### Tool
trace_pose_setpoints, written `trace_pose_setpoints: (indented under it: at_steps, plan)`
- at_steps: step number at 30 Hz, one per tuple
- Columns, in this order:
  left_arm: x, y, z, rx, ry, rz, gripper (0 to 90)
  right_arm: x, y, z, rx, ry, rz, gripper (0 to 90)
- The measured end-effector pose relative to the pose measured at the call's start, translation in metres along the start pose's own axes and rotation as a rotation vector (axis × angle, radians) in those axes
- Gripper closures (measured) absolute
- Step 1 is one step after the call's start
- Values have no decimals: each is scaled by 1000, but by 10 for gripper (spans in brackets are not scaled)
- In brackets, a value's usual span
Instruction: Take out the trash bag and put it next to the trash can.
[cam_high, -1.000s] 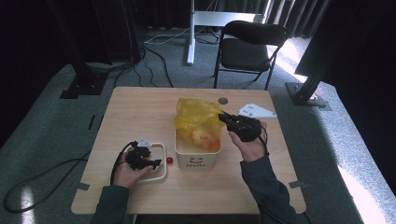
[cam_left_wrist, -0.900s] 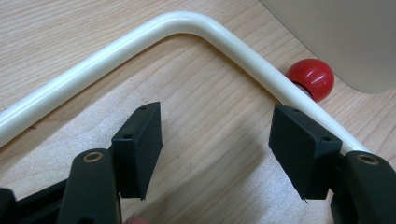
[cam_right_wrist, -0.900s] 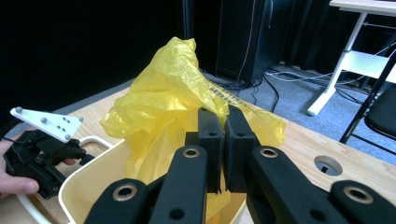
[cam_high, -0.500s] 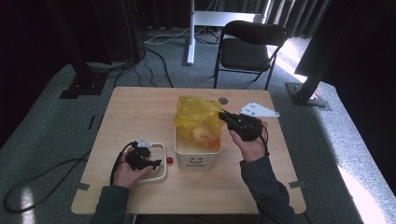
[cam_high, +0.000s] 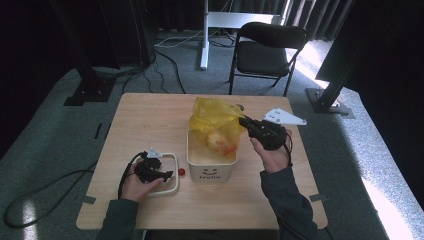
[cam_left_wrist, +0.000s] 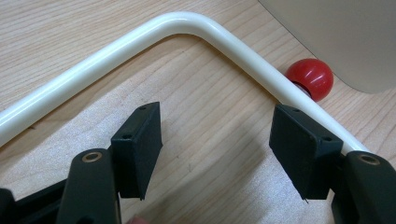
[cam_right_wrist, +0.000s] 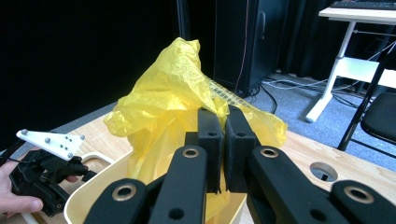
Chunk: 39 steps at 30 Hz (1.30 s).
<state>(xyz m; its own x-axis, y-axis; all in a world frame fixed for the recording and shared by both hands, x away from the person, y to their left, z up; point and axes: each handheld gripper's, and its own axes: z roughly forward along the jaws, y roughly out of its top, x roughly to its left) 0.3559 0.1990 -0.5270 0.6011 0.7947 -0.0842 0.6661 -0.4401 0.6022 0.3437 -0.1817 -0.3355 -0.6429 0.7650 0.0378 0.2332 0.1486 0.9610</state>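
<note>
**Yellow bag pinched at the bin's rim**

Nearest me, my left claw rested released on the surface, its jaws standing apart over bare wood inside the bend of a white handle loop, holding nothing. A small red ball lay just beyond that loop, beside the wall of the cream bin.

Farther out, my right claw was clenched on the yellow plastic bag, jaws pressed together with a fold of the film caught between them. The bag sat in the bin with its crumpled top billowing above the rim; the grip was at the bag's right side, level with the rim, so the bag lay directly ahead of and around the jaw tips. Something orange showed through the film low in the bin.

To do this step well, I judged I should keep the pinch firm and move slowly and straight, since thin film can tear or slip, and steady the bin with the free claw if it began to tip.
</note>
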Motion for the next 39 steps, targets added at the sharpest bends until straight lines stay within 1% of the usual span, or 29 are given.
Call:
trace_pose_setpoints:
  at_steps: [14,31,39]
  plan:
    - [0,0,0,-4,0,0,349,-4,7,-9,-18,-16,-2,874]
    - [0,-1,0,-10,-2,-1,348,4,17,-9,-47,-7,-13,874]
    - [0,-1,1,-11,-2,-2,348,7,22,-14,-63,-11,-18,873]
